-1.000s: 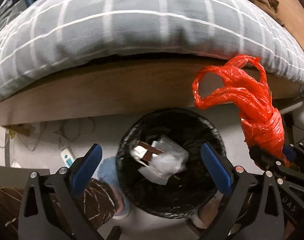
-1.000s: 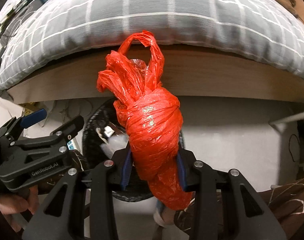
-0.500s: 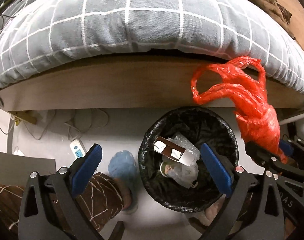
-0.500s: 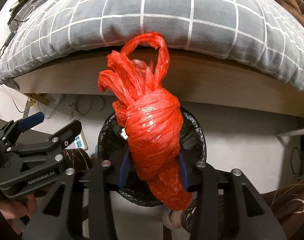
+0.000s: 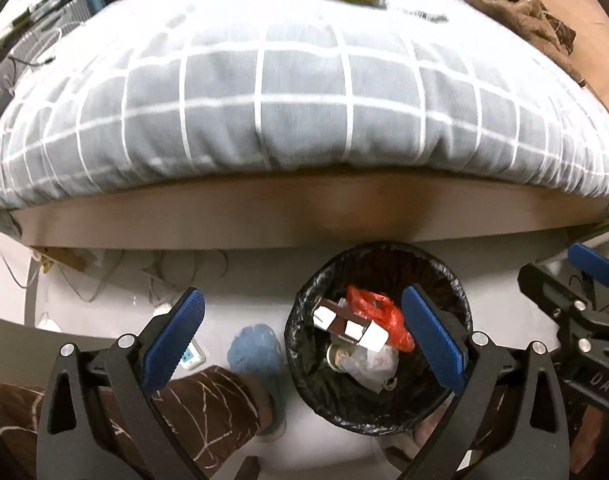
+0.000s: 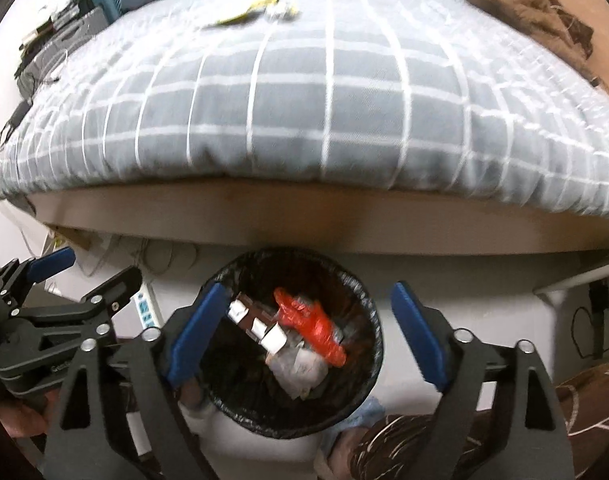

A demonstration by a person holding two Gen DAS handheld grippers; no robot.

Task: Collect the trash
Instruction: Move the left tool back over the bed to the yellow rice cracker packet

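The red plastic bag is lying inside the black-lined trash bin, resting on crumpled white paper beside a brown and white carton. The bin is standing on the pale floor just in front of the wooden bed frame, under the overhang of the grey checked duvet. The right gripper is hovering above the bin, its jaws opening wide with nothing between them. The left gripper is hanging to the left of it, its blue pads spread far apart and gripping nothing. A person's foot in a blue shoe cover is standing just left of the bin.
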